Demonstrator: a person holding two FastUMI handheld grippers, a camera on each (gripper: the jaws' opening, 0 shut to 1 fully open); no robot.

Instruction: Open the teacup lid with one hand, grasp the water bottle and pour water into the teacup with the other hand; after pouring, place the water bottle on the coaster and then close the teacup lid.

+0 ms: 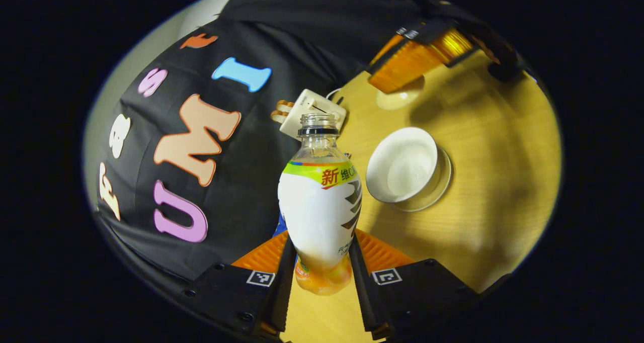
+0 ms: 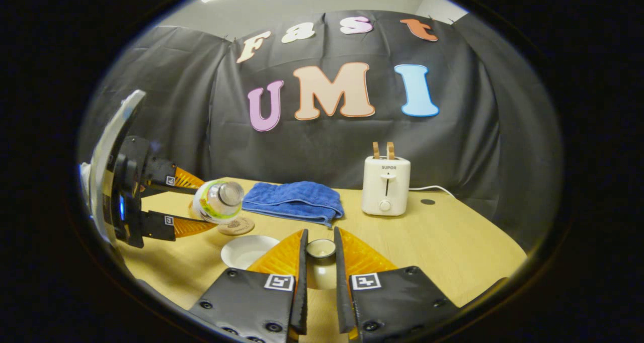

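Left gripper view, water bottle (image 1: 322, 207) clamped between tool (image 1: 322, 277) fingers, teacup (image 1: 402, 164) beyond

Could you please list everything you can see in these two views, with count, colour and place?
water bottle: 1, white label with a green band, cap off, tipped over above the table
teacup: 1, white, uncovered, on the table
saucer: 1, clear, under the teacup
teacup lid: 1, pale, held up off the cup
coaster: 1, brown, beside the towel
towel: 1, blue, folded, towards the back of the table
toaster: 1, white, at the back
table: 1, light wood
left gripper: 1, fingers closed on the water bottle
right gripper: 1, fingers closed on the teacup lid
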